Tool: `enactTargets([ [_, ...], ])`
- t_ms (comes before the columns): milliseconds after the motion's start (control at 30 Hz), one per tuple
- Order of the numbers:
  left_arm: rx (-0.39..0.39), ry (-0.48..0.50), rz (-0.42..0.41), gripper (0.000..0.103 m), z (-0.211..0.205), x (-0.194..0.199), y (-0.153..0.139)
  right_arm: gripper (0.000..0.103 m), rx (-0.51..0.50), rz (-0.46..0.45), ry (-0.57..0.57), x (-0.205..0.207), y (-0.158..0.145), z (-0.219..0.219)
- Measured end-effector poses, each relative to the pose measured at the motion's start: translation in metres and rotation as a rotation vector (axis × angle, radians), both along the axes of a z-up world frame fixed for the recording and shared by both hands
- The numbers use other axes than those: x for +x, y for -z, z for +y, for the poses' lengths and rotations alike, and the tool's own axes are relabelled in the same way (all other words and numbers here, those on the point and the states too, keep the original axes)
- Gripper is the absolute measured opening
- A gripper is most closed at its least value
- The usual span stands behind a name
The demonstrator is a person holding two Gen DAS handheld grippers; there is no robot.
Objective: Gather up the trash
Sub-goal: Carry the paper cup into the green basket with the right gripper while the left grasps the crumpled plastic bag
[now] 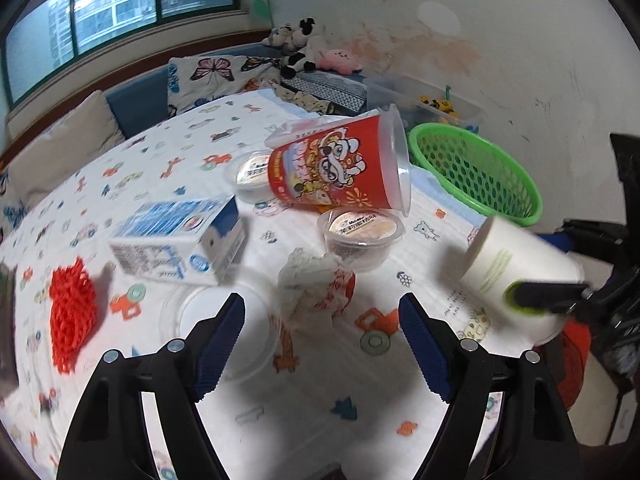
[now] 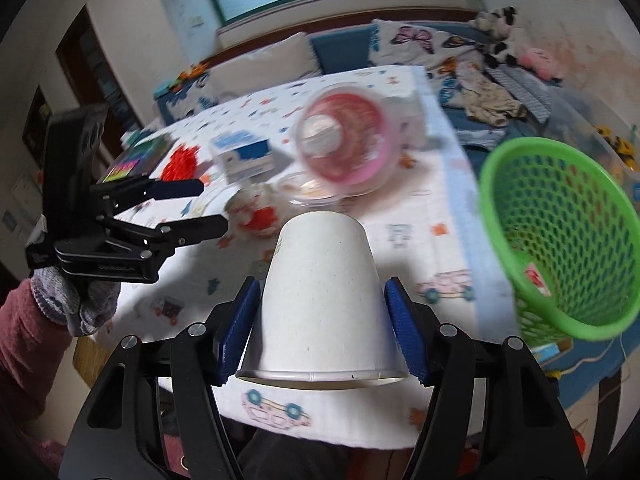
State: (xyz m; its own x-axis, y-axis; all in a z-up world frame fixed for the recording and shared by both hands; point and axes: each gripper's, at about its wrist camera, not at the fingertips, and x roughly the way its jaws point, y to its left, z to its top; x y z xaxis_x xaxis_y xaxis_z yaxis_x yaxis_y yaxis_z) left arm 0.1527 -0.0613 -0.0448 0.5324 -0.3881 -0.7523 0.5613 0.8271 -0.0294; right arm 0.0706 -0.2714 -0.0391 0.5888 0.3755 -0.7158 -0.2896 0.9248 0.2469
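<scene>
My right gripper (image 2: pixel 323 286) is shut on a white paper cup (image 2: pixel 320 300), held upside down above the table's near edge. In the left wrist view the same paper cup (image 1: pixel 516 260) hangs at the right, short of the green basket (image 1: pixel 480 172). My left gripper (image 1: pixel 322 304) is open just above a crumpled red-and-white wrapper (image 1: pixel 316 288), with nothing between its fingers. Behind the wrapper lie a sealed jelly cup (image 1: pixel 360 236), a big red printed cup (image 1: pixel 336 164) on its side and a second jelly cup (image 1: pixel 252 172). A blue-and-white milk carton (image 1: pixel 180 236) and a red net (image 1: pixel 72 312) lie to the left.
The green basket (image 2: pixel 560 240) stands tilted at the table's right edge with a scrap inside. A clear plastic lid (image 1: pixel 224 328) lies under the left fingers. A printed cloth (image 1: pixel 420 360) covers the table. A sofa with cushions and soft toys (image 1: pixel 304 40) runs behind it.
</scene>
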Motion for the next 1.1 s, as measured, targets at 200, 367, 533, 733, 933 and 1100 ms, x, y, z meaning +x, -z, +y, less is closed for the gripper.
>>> enactTargets([
  [200,0.066,0.054,-0.016,0.073,-0.017,0.007,0.009,0.064,0.014,-0.004,0.072,-0.006,-0.001,-0.027],
  [367,0.096,0.088,-0.022,0.068,-0.025,0.014,0.015,0.064,0.022,-0.003,0.121,-0.005,-0.001,-0.043],
  [533,0.107,0.098,-0.021,0.064,-0.029,0.019,0.021,0.064,0.034,0.000,0.158,-0.005,-0.001,-0.057],
  [733,0.120,0.084,-0.040,0.051,-0.028,0.023,0.025,0.065,0.039,0.005,0.180,-0.003,0.001,-0.065],
  [933,0.107,0.075,-0.052,0.044,-0.026,0.023,0.024,0.064,0.044,-0.004,0.206,-0.001,-0.001,-0.072],
  [1100,0.081,0.055,-0.049,0.043,-0.022,0.016,0.016,0.064,0.055,-0.016,0.232,-0.001,-0.004,-0.084],
])
